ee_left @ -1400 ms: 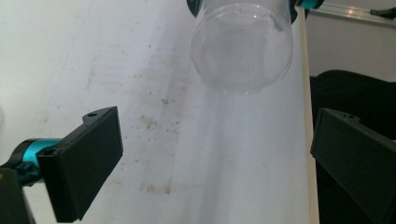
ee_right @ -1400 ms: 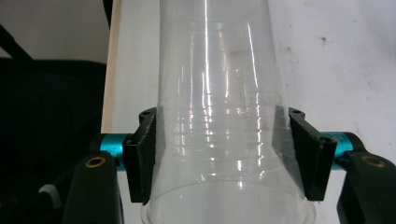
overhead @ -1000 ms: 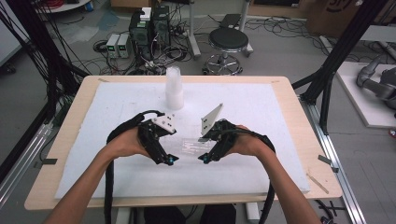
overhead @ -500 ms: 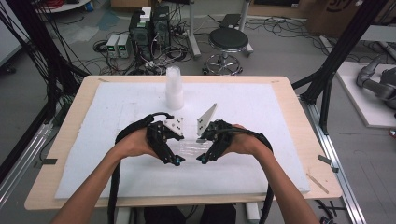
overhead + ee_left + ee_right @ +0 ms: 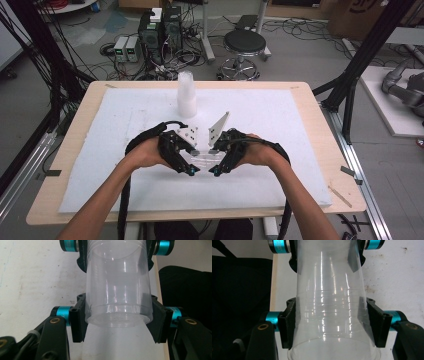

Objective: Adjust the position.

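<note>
Clear plastic cup (image 5: 117,295) lies sideways between both grippers, its base end pinched between the left gripper's (image 5: 117,320) fingers (image 5: 77,320), its mouth end clamped by the right gripper (image 5: 334,322).

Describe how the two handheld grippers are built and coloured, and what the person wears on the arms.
Both the left gripper and right gripper are black, angular frames with flat black jaws, teal metal collars at the jaw pivots and brass-coloured bushings on the linkage arms. Each carries a grey three-cornered plate on top and trails a thick black cable. The forearms are bare, with no sleeves visible.
</note>
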The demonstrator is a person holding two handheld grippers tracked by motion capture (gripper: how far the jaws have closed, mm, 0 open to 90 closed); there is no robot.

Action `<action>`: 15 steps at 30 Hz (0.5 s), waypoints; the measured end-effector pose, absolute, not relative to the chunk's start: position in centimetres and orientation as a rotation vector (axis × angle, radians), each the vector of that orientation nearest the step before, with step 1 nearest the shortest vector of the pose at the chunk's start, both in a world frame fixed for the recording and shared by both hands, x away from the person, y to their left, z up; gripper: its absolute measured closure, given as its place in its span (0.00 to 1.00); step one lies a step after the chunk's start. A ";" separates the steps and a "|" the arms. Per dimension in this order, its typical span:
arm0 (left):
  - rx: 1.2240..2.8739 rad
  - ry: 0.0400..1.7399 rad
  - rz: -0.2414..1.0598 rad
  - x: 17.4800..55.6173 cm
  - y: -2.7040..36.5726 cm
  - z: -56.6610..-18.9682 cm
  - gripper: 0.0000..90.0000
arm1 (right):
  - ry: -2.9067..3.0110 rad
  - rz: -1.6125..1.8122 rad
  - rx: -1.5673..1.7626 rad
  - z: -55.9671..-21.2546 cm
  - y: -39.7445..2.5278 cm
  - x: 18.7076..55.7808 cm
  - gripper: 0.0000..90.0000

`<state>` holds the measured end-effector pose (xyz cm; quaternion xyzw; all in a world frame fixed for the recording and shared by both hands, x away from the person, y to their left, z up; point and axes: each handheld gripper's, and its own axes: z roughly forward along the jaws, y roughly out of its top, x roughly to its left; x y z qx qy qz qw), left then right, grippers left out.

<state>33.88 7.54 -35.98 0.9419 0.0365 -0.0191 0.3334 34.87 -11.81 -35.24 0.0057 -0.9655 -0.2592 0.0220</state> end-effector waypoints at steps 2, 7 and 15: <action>2.458 0.099 -0.050 33.9 7.5 -36.0 0.46 | -2.990 -0.807 0.020 -35.3 -11.8 34.9 0.39; 2.456 0.113 -0.048 33.8 7.6 -36.0 0.46 | -3.031 -0.853 -0.060 -35.2 -11.9 35.0 0.15; 2.450 0.128 -0.046 34.0 7.7 -36.3 0.46 | -2.990 -0.913 -0.042 -34.7 -12.2 34.8 0.15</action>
